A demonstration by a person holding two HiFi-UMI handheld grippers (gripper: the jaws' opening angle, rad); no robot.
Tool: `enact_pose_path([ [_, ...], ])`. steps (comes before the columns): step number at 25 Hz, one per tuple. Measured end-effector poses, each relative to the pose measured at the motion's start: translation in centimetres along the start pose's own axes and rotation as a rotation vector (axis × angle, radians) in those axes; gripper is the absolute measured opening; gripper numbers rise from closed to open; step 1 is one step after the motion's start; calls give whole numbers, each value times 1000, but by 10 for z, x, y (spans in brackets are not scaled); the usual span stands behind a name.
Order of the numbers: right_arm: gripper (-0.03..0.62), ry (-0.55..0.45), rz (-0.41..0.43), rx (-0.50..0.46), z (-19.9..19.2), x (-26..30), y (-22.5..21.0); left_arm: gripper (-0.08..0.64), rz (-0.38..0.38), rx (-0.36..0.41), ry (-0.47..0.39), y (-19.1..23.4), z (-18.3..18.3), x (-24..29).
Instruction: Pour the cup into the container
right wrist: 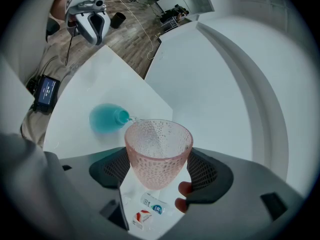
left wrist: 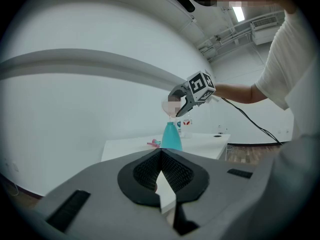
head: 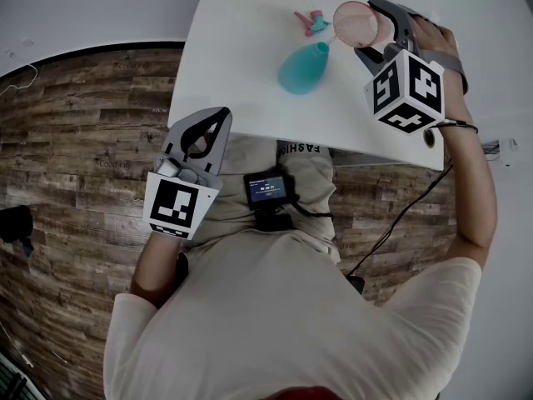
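Observation:
My right gripper (head: 375,27) is shut on a pink dimpled cup (head: 358,23), held above the white table (head: 241,73) and tipped toward a teal narrow-necked container (head: 304,67). In the right gripper view the cup (right wrist: 158,154) sits between both pads (right wrist: 202,171), its lip next to the container's (right wrist: 106,119) mouth; a thin clear stream seems to run between them. My left gripper (head: 204,136) hangs off the table's near edge by the person's torso, shut and holding nothing. From the left gripper view, the container (left wrist: 171,136) stands upright below the tilted cup (left wrist: 172,105).
A small pink and teal object (head: 312,22) lies on the table beyond the container. A little bottle (right wrist: 152,204) and a red and white box (right wrist: 142,219) lie under the cup. A small screen (head: 266,188) hangs at the person's chest. Wood floor (head: 75,140) surrounds the table.

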State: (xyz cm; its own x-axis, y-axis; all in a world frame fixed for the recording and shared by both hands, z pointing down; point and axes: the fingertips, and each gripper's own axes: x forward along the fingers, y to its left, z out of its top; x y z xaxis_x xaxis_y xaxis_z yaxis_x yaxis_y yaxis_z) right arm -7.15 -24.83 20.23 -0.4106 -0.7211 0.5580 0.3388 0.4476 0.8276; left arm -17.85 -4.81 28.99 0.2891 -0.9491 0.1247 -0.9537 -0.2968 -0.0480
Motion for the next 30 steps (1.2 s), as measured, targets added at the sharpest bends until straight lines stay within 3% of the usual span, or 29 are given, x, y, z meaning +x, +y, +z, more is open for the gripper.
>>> enact_pose_path([
  [30, 360, 23, -45, -99, 3, 3, 8, 9, -1, -6, 14, 0, -9, -3],
])
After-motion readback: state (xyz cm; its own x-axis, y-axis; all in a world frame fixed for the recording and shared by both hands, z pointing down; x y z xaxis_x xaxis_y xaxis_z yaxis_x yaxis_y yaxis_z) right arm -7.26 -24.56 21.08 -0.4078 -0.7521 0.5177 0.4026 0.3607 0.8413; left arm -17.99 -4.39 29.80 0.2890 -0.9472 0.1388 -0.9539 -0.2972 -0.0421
